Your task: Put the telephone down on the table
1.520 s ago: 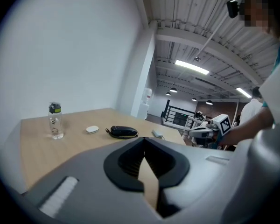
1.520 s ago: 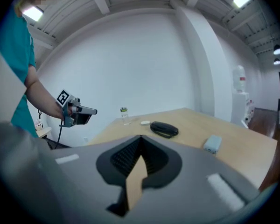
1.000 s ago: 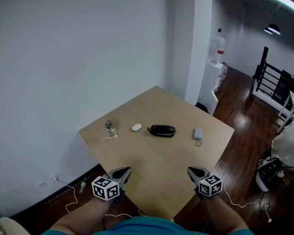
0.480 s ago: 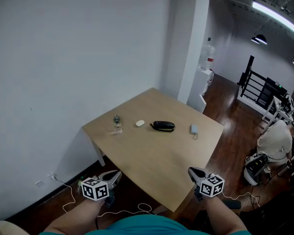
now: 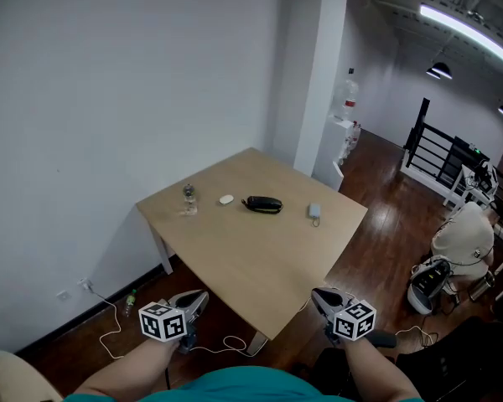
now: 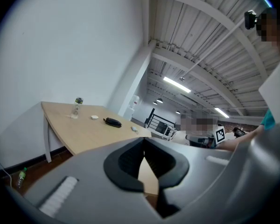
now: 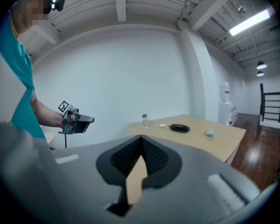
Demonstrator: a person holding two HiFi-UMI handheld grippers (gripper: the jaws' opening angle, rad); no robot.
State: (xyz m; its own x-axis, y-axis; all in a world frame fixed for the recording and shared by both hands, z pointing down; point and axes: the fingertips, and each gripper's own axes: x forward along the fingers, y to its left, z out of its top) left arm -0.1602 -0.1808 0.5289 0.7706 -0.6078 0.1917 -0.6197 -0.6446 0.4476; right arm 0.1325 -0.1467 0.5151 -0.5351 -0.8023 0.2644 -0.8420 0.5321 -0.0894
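Observation:
The black telephone handset lies on the wooden table, toward its far side; nothing holds it. It also shows as a small dark shape in the left gripper view and in the right gripper view. My left gripper is shut and empty, hanging over the floor short of the table's near left edge. Off the near right corner, my right gripper is also shut and empty. Both sets of jaws meet at the tips with nothing between them.
On the table stand a small clear bottle, a white puck and a small grey device with a cord. A white cable lies on the floor under the near edge. Bags and a railing are at the right.
Both grippers have drawn back from over the table's near edge to over the floor. The table and telephone now look farther away. The jaws stayed shut.

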